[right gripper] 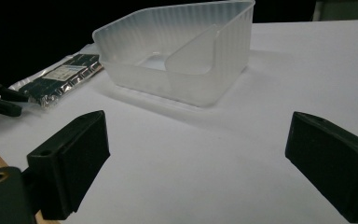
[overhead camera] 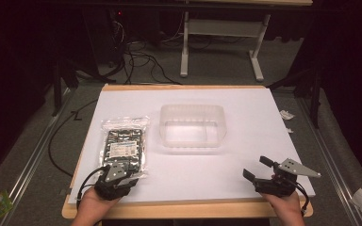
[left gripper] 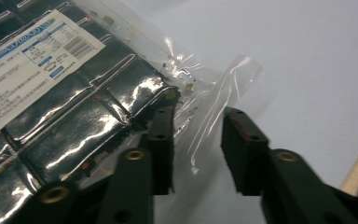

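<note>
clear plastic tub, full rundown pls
The tub is translucent, frosted plastic, rectangular with rounded corners and finely ribbed walls. It sits upright and open-topped near the middle of the white table surface, looking empty. The right gripper view shows a curved tab or divider inside one wall. The bagged pack lies beside it, apart. Neither gripper touches it.

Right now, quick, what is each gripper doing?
Left gripper: open, jaws around the clear edge of the plastic packet, not clamped.
Right gripper: open wide, holding nothing, facing the plastic tub.

Packet (overhead camera: 124,144) near edge hidden under left hand-held gripper (overhead camera: 118,175); label print unreadable.
</note>
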### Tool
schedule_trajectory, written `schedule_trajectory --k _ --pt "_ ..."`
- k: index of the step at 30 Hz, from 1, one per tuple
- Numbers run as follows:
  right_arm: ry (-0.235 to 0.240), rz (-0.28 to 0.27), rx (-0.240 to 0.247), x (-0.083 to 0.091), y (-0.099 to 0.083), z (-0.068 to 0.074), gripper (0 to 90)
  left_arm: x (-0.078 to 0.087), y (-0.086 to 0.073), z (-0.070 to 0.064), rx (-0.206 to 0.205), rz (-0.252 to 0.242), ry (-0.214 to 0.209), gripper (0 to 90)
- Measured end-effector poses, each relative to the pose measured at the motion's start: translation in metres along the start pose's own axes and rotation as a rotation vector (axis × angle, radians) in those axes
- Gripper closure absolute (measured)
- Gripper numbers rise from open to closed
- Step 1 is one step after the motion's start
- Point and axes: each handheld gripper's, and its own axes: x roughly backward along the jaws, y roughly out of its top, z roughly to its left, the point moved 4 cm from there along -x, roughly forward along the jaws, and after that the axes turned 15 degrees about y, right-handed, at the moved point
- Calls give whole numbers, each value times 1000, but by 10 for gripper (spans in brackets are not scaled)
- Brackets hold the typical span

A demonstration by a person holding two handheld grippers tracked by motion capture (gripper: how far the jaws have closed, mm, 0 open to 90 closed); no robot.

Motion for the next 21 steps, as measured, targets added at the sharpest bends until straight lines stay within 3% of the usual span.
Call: schedule_trajectory --k 1,2,3,9,10,11,12,14,15,16,17,18,21 --pt "0 0 0 0 0 0 60 0 0 0 0 0 0 752" --pt "-2 0 -7 0 0 0 60 0 1 0 4 -1 7 752" --pt "1 -3 -4 1 0 0 62 0 3 -1 3 7 1 872" --pt "5 -10 -14 2 1 -1 65 4 12 -21 -52 10 -39 900" --pt "5 -10 -13 2 1 -1 65 5 20 -39 -96 8 -55 900" --pt "5 -9 -16 2 0 -1 66 5 20 -39 -96 8 -55 900" --pt "4 -8 -18 2 0 -1 66 5 29 -59 -129 1 -85 900" --pt "5 -10 -20 1 1 -1 67 3 37 -78 -159 -5 -108 900" --pt "6 -11 -20 2 1 -1 68 3 37 -78 -159 -5 -108 900" --pt "9 -12 -16 1 1 -1 68 2 45 -93 -162 -2 -143 900" --pt "8 -12 -15 2 1 -1 68 2 45 -93 -162 -2 -143 900" --pt "8 -12 -16 2 1 -1 69 0 49 -105 -165 -2 -147 900" --pt "7 -11 -20 2 1 -1 70 -1 54 -106 -108 -19 -199 871"
